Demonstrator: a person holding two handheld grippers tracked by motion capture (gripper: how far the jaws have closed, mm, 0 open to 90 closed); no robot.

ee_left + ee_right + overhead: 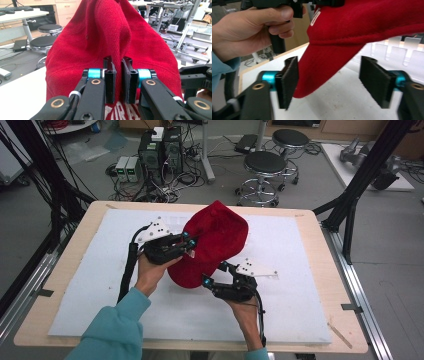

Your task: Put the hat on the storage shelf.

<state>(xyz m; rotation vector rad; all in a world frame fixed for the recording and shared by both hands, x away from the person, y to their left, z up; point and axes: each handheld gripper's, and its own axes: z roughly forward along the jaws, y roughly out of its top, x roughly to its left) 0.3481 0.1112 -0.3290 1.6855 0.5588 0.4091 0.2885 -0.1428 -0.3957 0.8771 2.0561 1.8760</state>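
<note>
One red cap (215, 245), two grippers, two stools and one white mat (295, 300).

The high view is evenly and fairly brightly lit from overhead, with soft, faint shadows under the red cap (212, 242) on the white mat (300, 290); straight table edges bow slightly toward the corners. The picture is a little soft overall. In the left gripper view the cap's knit is sharp, while the far room is bright and hazy. In the right gripper view the near jaws blur, and the hand (249, 30) is warmly lit.
</note>
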